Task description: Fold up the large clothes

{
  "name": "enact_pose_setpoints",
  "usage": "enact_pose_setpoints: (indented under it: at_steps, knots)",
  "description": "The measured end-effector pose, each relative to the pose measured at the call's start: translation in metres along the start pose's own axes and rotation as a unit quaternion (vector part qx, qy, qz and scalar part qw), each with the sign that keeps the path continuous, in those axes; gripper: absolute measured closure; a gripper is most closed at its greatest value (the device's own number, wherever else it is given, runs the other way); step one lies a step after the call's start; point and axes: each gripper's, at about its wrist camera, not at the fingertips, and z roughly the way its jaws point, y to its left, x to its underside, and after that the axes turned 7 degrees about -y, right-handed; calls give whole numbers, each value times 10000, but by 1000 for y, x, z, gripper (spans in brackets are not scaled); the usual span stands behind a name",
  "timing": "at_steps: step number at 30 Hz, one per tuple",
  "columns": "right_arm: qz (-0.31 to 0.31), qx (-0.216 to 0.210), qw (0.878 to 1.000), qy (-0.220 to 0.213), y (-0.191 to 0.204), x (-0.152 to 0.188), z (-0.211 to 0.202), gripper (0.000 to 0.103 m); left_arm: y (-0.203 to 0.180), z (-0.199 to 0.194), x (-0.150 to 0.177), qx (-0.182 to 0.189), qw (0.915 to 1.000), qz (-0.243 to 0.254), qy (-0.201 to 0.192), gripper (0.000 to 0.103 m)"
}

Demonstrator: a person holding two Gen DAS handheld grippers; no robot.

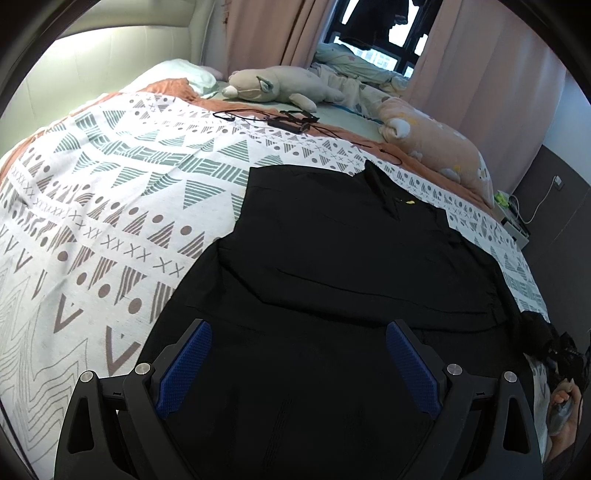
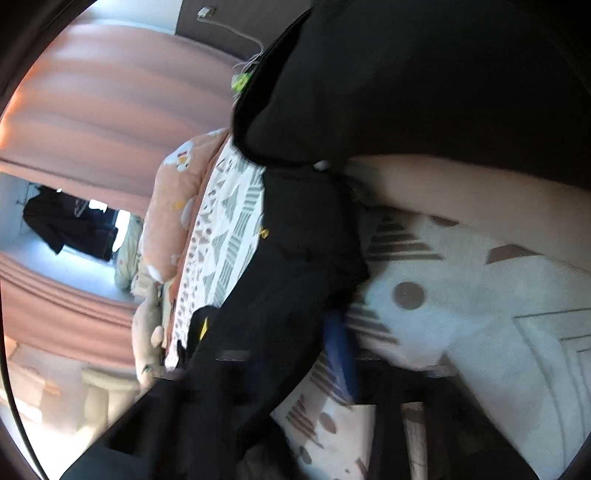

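Left gripper hovers level over the black shirt, fingers spread wide, grasping nothing. Right gripper is rolled sideways, clenched on shirt fabric

This is a bedroom in a home. A wide bed fills the left wrist view, covered by a white spread printed with grey and brown triangles, dots and crosses over an orange sheet. A pale padded headboard stands behind a white pillow. A beige plush animal and a peach plush pillow lie near the far edge. Pink curtains frame a window where dark clothes hang. A charger cable runs to a wall socket by the bedside.
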Motion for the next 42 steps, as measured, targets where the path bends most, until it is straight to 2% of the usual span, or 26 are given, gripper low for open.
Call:
enact_pose_setpoints:
  at_steps: [4, 11, 17, 23, 29, 33, 38, 42]
  knots:
    - [-283, -335, 9988, -236, 26, 2, -20, 99, 0, -3, -2, 65, 9999, -64, -78, 7]
    - [-1038, -1203, 9859, -524, 111, 28, -64, 99, 15, -12, -7, 361, 9976, -569, -180, 7]
    - [-1949, -1595, 9660, -577, 204, 78, -83, 100, 29, -19, -19, 601, 9948, -792, -238, 7]
    - [-2801, -1785, 9423, -425, 280, 132, -81, 100, 56, -31, -29, 501, 9935, -915, -462, 7]
    - [-3862, -1641, 9076, -146, 339, 216, -47, 100, 99, -38, -37, 385, 9866, -1480, -567, 7]
    - [-4399, -1479, 8855, 238, 353, 275, -14, 100, 127, -42, -40, 284, 9793, -1913, -604, 7]
    - [-5167, -1363, 8396, 978, 337, 356, 22, 100, 143, -45, -43, 245, 9750, -2117, -633, 7]
    - [-5499, -1260, 8100, 1601, 313, 397, 40, 100, 143, -45, -43, 228, 9753, -2107, -621, 7]
